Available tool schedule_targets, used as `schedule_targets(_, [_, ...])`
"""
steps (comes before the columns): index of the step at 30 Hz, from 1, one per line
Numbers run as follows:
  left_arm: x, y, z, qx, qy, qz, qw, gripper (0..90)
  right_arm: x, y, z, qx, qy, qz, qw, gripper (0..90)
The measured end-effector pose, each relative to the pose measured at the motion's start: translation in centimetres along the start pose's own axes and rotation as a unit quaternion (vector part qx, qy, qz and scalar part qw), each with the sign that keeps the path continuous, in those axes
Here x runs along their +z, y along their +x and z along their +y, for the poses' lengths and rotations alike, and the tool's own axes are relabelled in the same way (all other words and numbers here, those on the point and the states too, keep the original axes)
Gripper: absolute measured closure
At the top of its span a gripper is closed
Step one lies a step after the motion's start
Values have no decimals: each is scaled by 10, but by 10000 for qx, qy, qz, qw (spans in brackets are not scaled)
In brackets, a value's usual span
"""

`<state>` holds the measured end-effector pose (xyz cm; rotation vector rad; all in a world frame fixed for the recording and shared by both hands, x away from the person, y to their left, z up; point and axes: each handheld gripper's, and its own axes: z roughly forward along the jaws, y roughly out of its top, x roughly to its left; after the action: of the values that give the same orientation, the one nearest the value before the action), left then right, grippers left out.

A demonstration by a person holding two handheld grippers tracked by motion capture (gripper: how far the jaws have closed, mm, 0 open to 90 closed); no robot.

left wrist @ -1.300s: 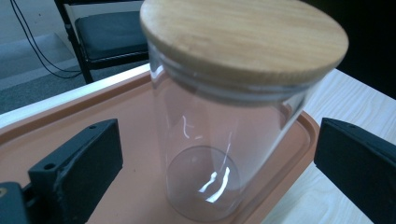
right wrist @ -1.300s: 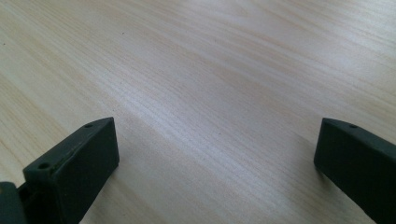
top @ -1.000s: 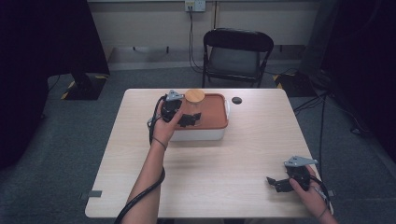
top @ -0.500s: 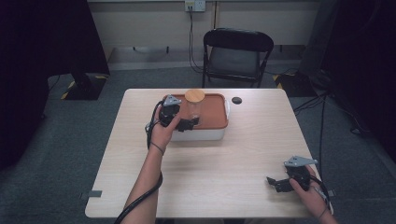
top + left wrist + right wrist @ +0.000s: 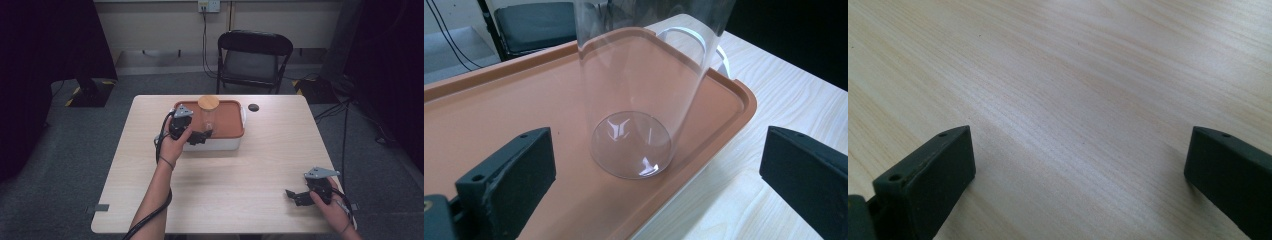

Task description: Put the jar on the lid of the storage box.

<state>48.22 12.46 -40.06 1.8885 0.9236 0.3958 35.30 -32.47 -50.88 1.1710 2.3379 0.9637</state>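
Your left gripper [image 5: 649,165] has its jaws wide apart to straddle the glass jar [image 5: 639,100]; your right gripper [image 5: 305,196] idles on the bench [image 5: 240,185], jaws spread too.

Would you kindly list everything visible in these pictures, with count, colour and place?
Glass jar: one, clear with a tan wooden lid, upright on the orange lid.
Orange lid: one, on top of the white box.
White box: one, far middle of the table.
Small round object: one, black, right of the box.
Table: one, light wood.
Chair: one, black, behind the table.
Left tongs: black, open, either side of the jar.
Right tongs: black, open, near right corner.
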Motion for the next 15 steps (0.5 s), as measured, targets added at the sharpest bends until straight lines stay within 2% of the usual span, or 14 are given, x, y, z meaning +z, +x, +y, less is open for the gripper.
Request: schedule_targets(15, [-4,-6,-5,6,25,-54,10000,11,0,0,0,-1,0,0,10000,0])
